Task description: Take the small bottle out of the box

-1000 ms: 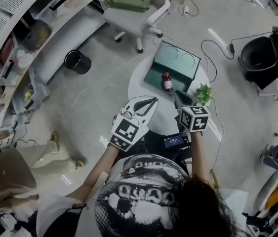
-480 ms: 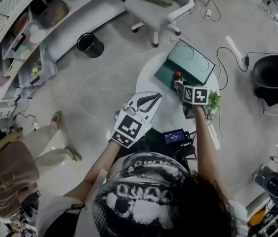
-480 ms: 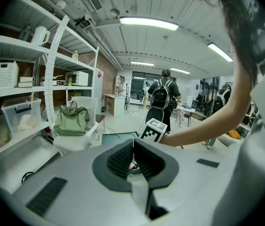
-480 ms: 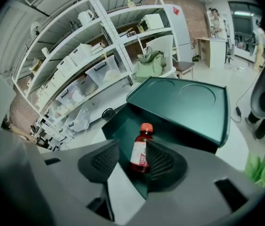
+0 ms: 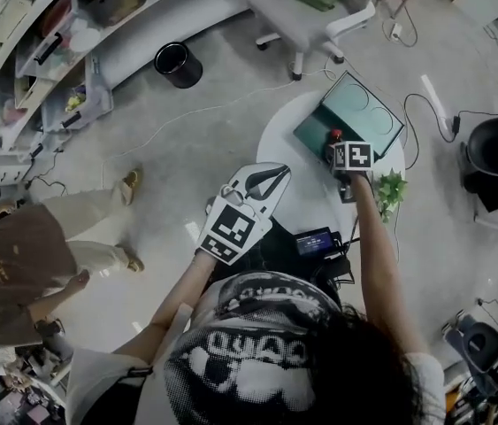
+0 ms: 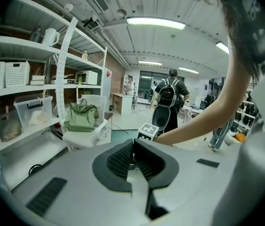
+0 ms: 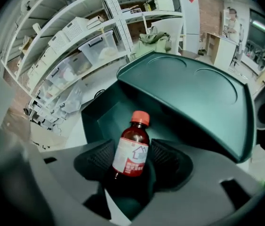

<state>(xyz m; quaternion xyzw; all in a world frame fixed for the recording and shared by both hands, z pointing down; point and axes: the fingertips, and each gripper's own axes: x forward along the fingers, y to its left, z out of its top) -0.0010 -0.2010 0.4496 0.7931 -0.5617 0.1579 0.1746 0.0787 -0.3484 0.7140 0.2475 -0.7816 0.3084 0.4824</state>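
A small brown bottle (image 7: 132,147) with a red cap and white label stands upright in the open dark green box (image 7: 108,117). The box's lid (image 7: 188,93) leans back behind it. My right gripper (image 7: 133,158) reaches into the box with its jaws opening. The bottle stands between the ribbed pads (image 7: 101,159), which do not press on it. In the head view the right gripper (image 5: 341,149) covers most of the bottle (image 5: 335,136) at the box (image 5: 359,113). My left gripper (image 5: 271,175) hovers over the table's near side, shut and empty.
The box sits on a small round white table (image 5: 288,140), with a green plant (image 5: 392,187) at the right edge and a dark device (image 5: 315,240) near me. A white office chair (image 5: 306,11), a black bin (image 5: 178,63) and a person (image 5: 10,264) stand around.
My right gripper has moved forward from the table's near side to the box and now straddles the bottle. The left gripper has stayed where it was.
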